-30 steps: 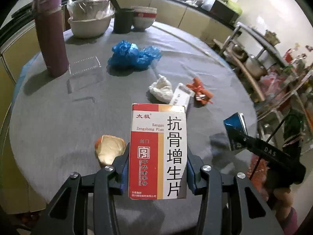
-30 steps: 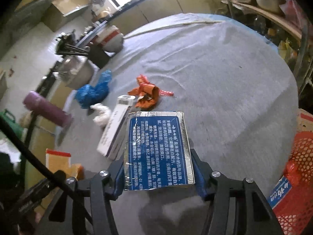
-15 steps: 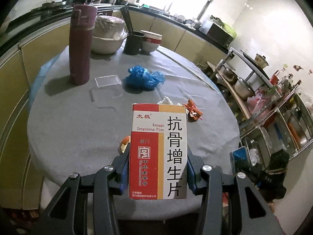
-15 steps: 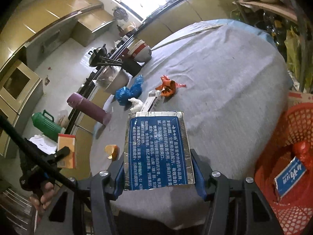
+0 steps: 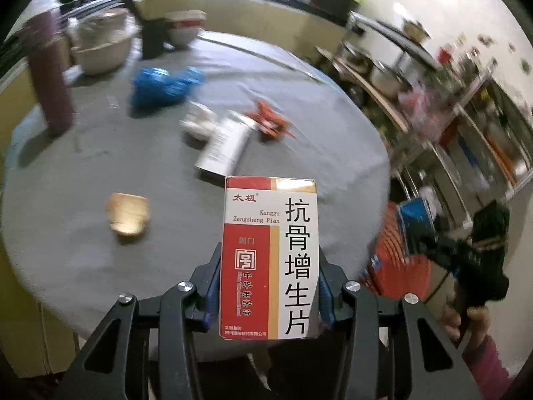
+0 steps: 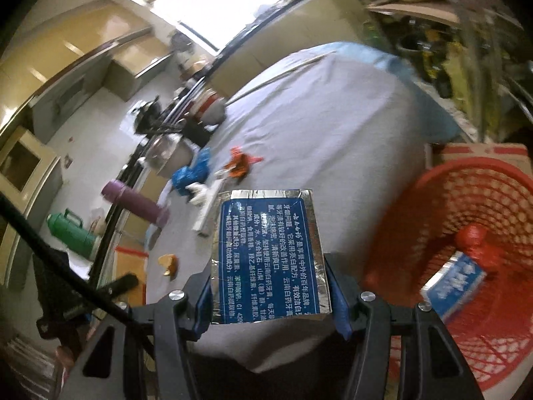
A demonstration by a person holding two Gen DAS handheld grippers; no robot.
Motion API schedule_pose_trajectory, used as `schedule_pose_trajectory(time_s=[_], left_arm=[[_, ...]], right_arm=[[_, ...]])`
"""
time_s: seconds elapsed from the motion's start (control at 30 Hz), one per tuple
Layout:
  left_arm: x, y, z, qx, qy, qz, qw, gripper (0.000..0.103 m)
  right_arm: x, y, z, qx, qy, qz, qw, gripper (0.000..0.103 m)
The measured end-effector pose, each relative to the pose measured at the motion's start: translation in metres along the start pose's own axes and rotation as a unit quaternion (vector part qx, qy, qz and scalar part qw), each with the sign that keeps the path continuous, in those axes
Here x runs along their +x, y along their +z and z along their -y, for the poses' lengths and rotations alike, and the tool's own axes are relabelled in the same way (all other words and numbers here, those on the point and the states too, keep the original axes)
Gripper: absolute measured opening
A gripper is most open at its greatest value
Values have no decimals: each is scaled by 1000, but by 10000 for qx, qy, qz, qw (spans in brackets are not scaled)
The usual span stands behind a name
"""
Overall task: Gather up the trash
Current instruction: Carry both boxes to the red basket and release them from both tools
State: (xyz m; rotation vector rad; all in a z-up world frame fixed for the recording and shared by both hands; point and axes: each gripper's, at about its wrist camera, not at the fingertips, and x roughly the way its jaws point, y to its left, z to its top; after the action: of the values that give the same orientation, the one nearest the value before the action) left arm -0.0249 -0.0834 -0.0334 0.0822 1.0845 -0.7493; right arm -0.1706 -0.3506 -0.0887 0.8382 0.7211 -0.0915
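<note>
Between the jaws of your left gripper (image 5: 269, 286) sits a red-and-white medicine box (image 5: 269, 256), upright, clamped by both blue pads. Your right gripper (image 6: 271, 296) is clamped likewise on a blue foil-edged carton (image 6: 268, 260).

Beyond the left jaws, on your grey-clothed round table (image 5: 100, 173):
- orange peel piece (image 5: 128, 213), loose, well left of the box
- long white box (image 5: 223, 148), lying flat
- white crumpled tissue (image 5: 196, 121), just beside the long box
- orange wrapper (image 5: 271, 121)
- blue plastic bag (image 5: 163, 83), bunched
- purple flask (image 5: 50, 73), standing at the far left
- bowls and a dark cup at the far edge, blurred.

Off the table's right edge stands your red mesh basket (image 6: 466, 200), holding a blue-and-white box (image 6: 453, 283) and a red item (image 6: 476, 243).
</note>
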Motion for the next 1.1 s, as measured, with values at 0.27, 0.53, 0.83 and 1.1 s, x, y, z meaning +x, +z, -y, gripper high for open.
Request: schedule_pose_trajectory(time_s=[0.27,0.53,0.83,1.1], left_arm=[[46,-4,98,1183,-347,-542,9909,49],[101,-14,187,1910,-615,-1082,9737,49],[140,-15,239,2365,-513,-1372,9605,54],[126,-7,226,2315,-380,-1136,9654,63]], right_arm=[[-45,-10,78,728,-606,228,9952,61],[-84,-28,142,1401,-932,473,9846,61],[-93,-29,156,1552,-1108,535,9802,66],[-96,-18,150,1652,-983,754,9784,67]])
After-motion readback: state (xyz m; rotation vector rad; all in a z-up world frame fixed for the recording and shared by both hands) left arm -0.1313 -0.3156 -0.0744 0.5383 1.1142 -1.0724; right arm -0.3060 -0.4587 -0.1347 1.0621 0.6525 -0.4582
